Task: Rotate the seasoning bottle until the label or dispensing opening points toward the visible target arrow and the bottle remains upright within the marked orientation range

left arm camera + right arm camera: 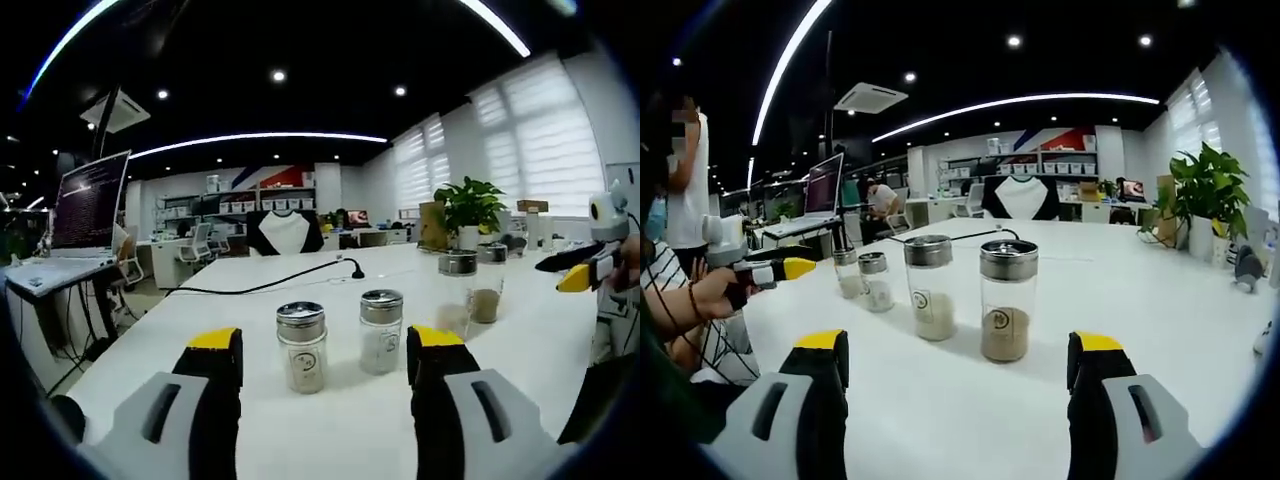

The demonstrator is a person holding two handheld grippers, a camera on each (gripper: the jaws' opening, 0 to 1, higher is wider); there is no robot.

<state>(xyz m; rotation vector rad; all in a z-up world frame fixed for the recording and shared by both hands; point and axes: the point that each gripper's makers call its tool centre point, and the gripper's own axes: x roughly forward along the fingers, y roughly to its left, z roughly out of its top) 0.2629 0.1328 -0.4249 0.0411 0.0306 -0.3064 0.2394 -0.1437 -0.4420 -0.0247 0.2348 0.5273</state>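
Item: 4 seasoning bottles, glass w/ metal caps, all upright on white counter (pixel 330 420), none held. Left gripper view: left gripper (pixel 325 360) open, jaws spread wide, yellow-tipped, nothing between the pads; near-left bottle (pixel 302 347) and near-right bottle (pixel 381 331) stand just ahead of the jaws, roughly between them, apart from each other and not touching either jaw. Both hold pale contents, each w/ a small round label facing the camera. Farther right on same counter: brown-fill bottle (pixel 489 282) and pale-fill bottle (pixel 456 290), close together, well apart from the left gripper. Right gripper (pixel 572 272) enters at right edge, near that far pair; cannot tell from here how its jaws stand. Right gripper view: right gripper (pixel 960 365) open, jaws wide, empty; brown-fill bottle (pixel 1007 300) sits just ahead, between the jaws, nearer the right-hand one, not touching; pale-fill bottle (pixel 930 287) beside it to the left, slightly farther back. Other two bottles smaller in distance at left, near-right bottle (pixel 876 281) and near-right's neighbour (pixel 847 272), w/ left gripper (pixel 780 269) held by a hand (pixel 710 292) just beside them. Misc: black cable (pixel 270 280) across counter, potted plant (pixel 470 212) at far right end, laptop (pixel 85 205) on side stand. No arrow mark discernible on counter.
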